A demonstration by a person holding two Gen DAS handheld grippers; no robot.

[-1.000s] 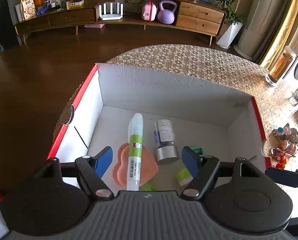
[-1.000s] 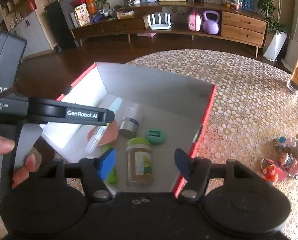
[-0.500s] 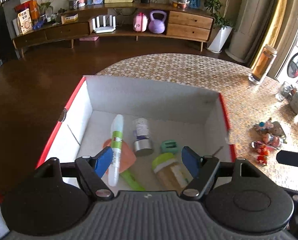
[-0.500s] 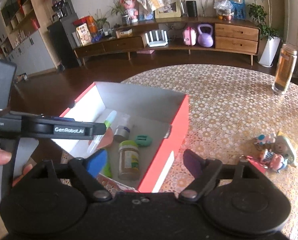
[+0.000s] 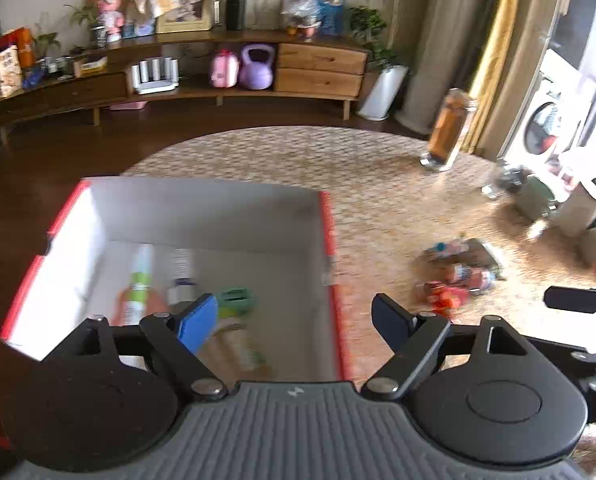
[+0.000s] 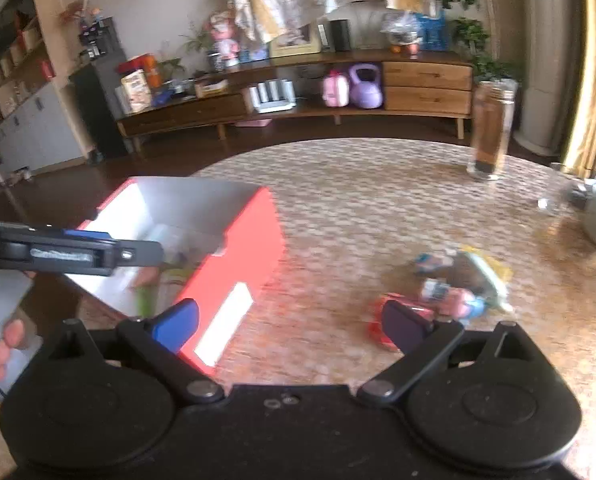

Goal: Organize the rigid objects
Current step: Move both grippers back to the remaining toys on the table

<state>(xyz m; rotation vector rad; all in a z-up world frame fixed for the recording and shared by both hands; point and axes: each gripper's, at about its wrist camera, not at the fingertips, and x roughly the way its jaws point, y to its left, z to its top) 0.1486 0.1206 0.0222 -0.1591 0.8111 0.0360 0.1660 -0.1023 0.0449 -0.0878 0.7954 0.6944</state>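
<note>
Between placements: we judge that one item has been deposited and the next is to be fetched. The left gripper (image 5: pixel 294 316) hangs over the red cardboard box (image 5: pixel 330 240), its blue-padded fingers (image 5: pixel 198 322) spread wide and empty. The right gripper (image 6: pixel 290 322) is likewise wide apart and holds nothing, its fingers straddling the box's red outer wall (image 6: pixel 234 276) at 9 o'clock and the loose toys at 3 o'clock. Inside the box lie a green-labelled tube (image 5: pixel 138 284) on an orange heart-shaped piece (image 5: pixel 158 304), a small bottle (image 5: pixel 180 280), a green sharpener-like object (image 5: pixel 236 298) and a jar (image 5: pixel 238 344); motion blur hides finer detail. The remaining things, a cluster of small toys (image 6: pixel 450 288), rest on the patterned table (image 6: pixel 358 200) well apart from the box, at 3 o'clock of it. The next move, in our judgement, calls for lowering the right gripper onto the red toy (image 6: pixel 382 316) nearest it and closing on that piece alone, clear of its neighbours.
</note>
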